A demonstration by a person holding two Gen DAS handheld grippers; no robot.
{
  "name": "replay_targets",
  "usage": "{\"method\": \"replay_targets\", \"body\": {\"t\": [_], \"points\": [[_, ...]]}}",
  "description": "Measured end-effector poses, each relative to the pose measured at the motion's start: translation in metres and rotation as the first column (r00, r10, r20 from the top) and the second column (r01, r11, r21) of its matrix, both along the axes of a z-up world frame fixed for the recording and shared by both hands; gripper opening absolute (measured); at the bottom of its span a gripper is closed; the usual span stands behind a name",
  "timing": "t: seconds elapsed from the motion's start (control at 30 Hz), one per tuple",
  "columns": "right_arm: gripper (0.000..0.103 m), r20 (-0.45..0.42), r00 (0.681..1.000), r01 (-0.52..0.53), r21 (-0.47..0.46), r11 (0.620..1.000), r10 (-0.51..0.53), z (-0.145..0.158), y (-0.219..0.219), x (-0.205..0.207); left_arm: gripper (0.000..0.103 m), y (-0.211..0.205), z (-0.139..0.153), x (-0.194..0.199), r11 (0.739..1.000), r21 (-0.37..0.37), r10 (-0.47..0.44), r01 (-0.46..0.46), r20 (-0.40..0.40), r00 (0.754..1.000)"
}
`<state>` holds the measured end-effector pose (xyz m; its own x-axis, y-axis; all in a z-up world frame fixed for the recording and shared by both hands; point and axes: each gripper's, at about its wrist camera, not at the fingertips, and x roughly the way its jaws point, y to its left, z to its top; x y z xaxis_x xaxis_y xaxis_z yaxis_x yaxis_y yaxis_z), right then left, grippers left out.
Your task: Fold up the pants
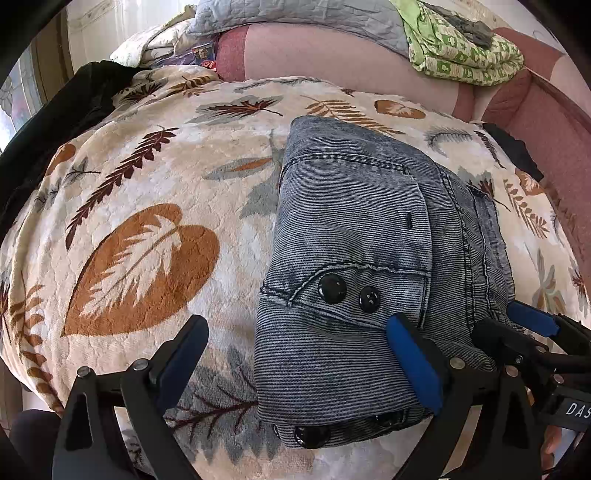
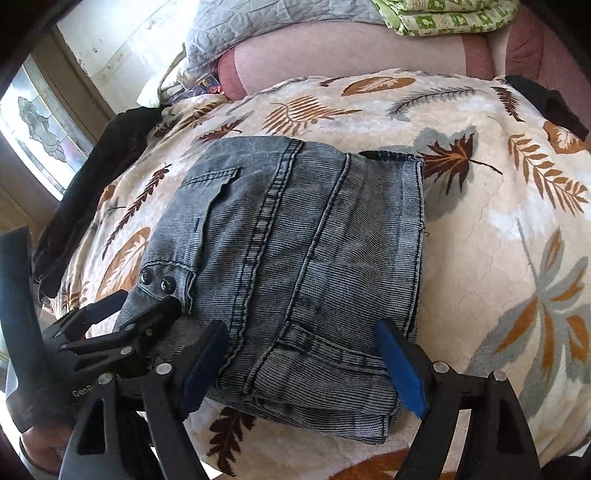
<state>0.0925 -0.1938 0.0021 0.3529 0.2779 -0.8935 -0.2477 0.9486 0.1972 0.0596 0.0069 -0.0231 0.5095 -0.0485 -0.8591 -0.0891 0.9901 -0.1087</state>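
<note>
The pants (image 1: 354,258) lie folded into a compact denim bundle on the leaf-print blanket (image 1: 140,206) that covers the bed; they sit directly ahead of both tools, with the near folded edge right at the fingertips.

The left hand-held gripper (image 1: 299,354) has its jaws spread wide and pinches nothing; its right finger (image 1: 413,365) rests on or just above the near corner of the bundle, by the two black buttons (image 1: 347,291), while its left finger is over bare blanket, well clear of the cloth; that straddle suits pressing or steadying the corner, not lifting it.

The right hand-held gripper (image 2: 306,373) is also spread wide; the near edge of the bundle lies between its two blue pads (image 2: 400,373), which stand apart from the cloth on either side, so nothing is clamped; the thick seams and belt loop run straight out from the gap.

Both tools point steeply down at the near edge, side by side, the left one's tips visible just to the left of the right one's; judging from the tidy stacked layers and the slack jaws, the folding looks essentially finished, and the bundle sits where it can be patted flat or left.

Beyond the bundle, far from either tool, a green patterned cloth (image 1: 465,51) and a grey quilt (image 2: 266,26) are piled against a pink cushion (image 1: 332,55).
</note>
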Motion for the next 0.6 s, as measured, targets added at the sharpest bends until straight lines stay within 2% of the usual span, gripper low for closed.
{"method": "replay_targets", "body": {"t": [0.17, 0.33, 0.5, 0.6], "points": [[0.084, 0.016, 1.000, 0.002, -0.012, 1.000, -0.002, 0.005, 0.002, -0.002, 0.099, -0.001, 0.000, 0.000, 1.000, 0.003, -0.001, 0.001, 0.000, 1.000], [0.084, 0.073, 0.997, 0.020, -0.007, 1.000, -0.020, 0.026, -0.004, 0.002, 0.100, -0.001, 0.001, 0.000, 1.000, 0.008, -0.003, 0.003, 0.005, 1.000], [0.084, 0.128, 0.989, 0.083, -0.030, 0.996, -0.078, 0.050, -0.006, 0.040, 0.100, -0.003, 0.002, -0.001, 1.000, 0.025, -0.003, 0.002, 0.011, 1.000], [0.084, 0.128, 0.988, 0.095, -0.105, 0.990, -0.081, 0.047, 0.005, 0.074, 0.100, -0.004, 0.002, -0.001, 0.999, 0.035, 0.001, -0.002, 0.009, 1.000]]}}
